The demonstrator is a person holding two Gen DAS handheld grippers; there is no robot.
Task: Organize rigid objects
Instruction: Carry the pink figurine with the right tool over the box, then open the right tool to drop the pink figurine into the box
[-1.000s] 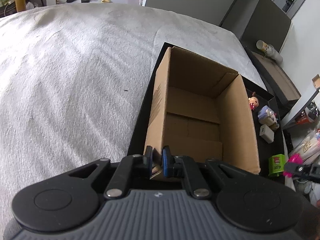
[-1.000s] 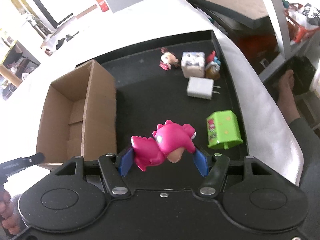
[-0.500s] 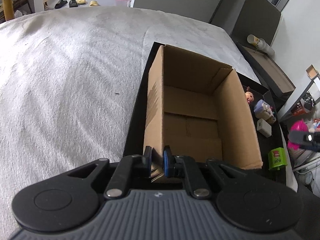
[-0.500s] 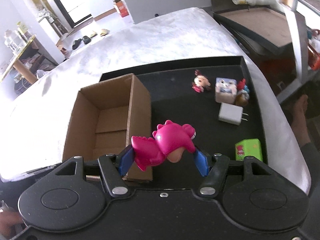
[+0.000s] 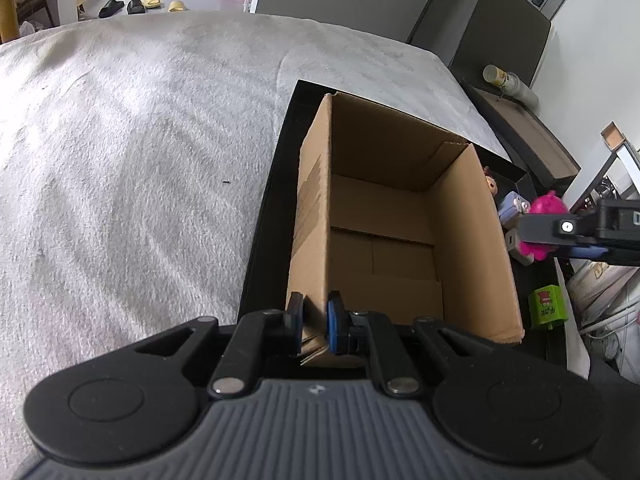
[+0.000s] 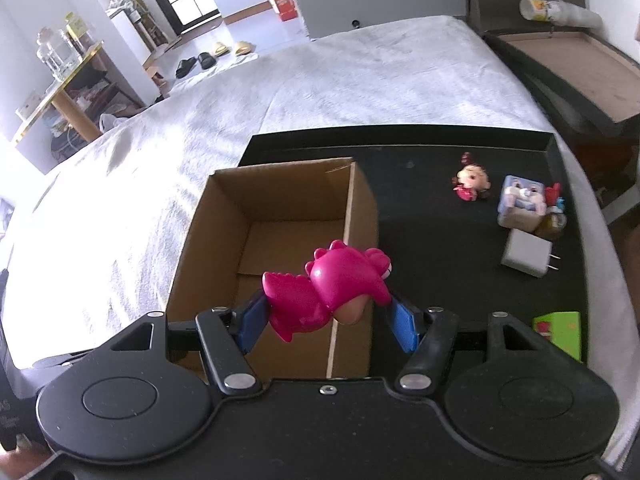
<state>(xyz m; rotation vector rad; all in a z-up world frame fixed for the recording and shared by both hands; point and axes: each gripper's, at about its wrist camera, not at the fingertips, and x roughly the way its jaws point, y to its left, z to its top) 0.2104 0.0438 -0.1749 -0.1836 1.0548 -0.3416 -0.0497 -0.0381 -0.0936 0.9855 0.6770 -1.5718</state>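
Right gripper (image 6: 326, 316) holds a pink toy (image 6: 332, 284) above the box (image 6: 280, 216), whose near wall the left gripper (image 5: 314, 320) pinches.

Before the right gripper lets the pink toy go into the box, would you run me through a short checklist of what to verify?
1. Grip on the pink dinosaur toy: ok, the right gripper is shut on it.
2. Cardboard box steadied: ok, the left gripper is shut on its near wall.
3. Box open and free inside: ok, no flaps over the top, bare floor visible.
4. Toy fully over the opening: not ok, in the right wrist view it straddles the box's right wall.
5. Clearance between toy and rim: cannot tell.
6. Other items on the black tray, such as the white charger, out of the path: ok.
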